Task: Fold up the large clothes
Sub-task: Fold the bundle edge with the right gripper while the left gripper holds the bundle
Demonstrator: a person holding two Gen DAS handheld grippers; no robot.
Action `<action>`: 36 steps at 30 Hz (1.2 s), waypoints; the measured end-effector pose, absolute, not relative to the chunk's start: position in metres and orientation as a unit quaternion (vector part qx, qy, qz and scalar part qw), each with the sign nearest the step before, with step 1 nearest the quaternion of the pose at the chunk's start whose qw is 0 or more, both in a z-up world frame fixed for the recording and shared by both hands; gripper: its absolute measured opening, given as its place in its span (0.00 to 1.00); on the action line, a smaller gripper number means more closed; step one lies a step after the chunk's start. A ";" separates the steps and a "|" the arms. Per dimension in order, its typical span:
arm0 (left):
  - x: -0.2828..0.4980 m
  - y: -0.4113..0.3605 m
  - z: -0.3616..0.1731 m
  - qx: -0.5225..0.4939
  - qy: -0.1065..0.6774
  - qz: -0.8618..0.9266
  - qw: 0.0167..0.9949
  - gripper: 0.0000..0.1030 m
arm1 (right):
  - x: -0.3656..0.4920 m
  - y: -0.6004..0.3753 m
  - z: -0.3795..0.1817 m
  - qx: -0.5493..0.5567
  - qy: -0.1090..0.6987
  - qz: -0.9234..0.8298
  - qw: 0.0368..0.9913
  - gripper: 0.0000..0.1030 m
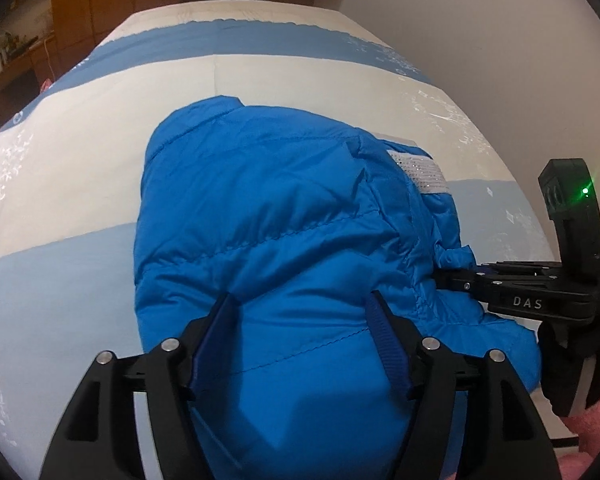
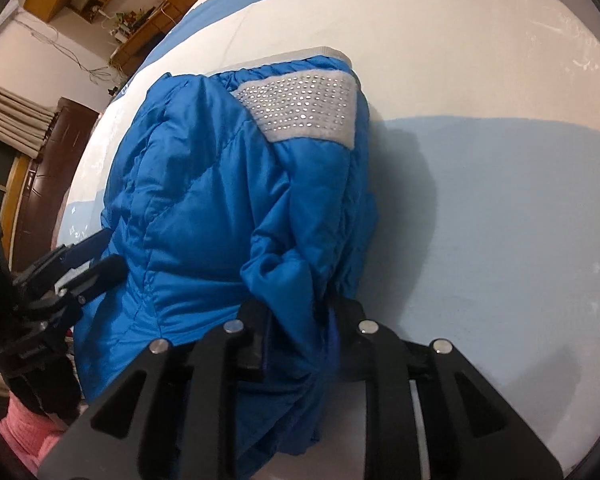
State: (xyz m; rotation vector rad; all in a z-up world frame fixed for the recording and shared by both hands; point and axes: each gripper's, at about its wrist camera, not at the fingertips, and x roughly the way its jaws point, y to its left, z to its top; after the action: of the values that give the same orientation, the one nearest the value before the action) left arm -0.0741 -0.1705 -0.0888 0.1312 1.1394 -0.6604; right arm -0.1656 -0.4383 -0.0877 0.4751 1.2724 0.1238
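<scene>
We see a blue padded jacket (image 1: 284, 240) folded into a bundle on a bed cover (image 1: 80, 168) striped white and blue. Our left gripper (image 1: 300, 308) straddles the near edge of the bundle, its jaws set wide with a thick fold between them; whether the pads press it we cannot tell. Our right gripper (image 2: 300, 320) is clenched on a bunched fold at the jacket's right side, below a white studded band (image 2: 300, 108)
</scene>
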 end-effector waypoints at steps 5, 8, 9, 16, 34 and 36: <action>-0.064 -0.157 -0.074 0.029 0.555 -0.291 0.778 0.62 | -0.165 -0.457 -0.051 0.201 0.590 0.056 0.780 0.27; -0.070 -0.131 -0.056 0.008 0.553 -0.276 0.786 0.62 | -0.176 -0.443 -0.002 0.159 0.564 0.073 0.807 0.27; -0.074 -0.124 -0.051 0.007 0.550 -0.267 0.791 0.62 | -0.177 -0.436 0.005 0.156 0.559 0.088 0.810 0.27; -0.103 -0.107 -0.057 -0.030 0.579 -0.283 0.764 0.47 | -0.184 -0.380 0.012 0.111 0.578 0.177 0.789 0.22; -0.095 -0.110 -0.104 -0.013 0.605 -0.314 0.732 0.28 | -0.206 -0.374 -0.054 0.160 0.612 0.129 0.764 0.12; -0.086 -0.108 -0.092 -0.023 0.602 -0.318 0.732 0.28 | -0.203 -0.377 -0.034 0.155 0.601 0.133 0.772 0.14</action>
State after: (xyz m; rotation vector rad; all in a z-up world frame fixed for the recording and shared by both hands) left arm -0.0864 -0.1081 -0.0915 -0.0505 1.3247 -0.6992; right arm -0.2031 -0.3767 -0.0340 0.3370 1.3035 0.2882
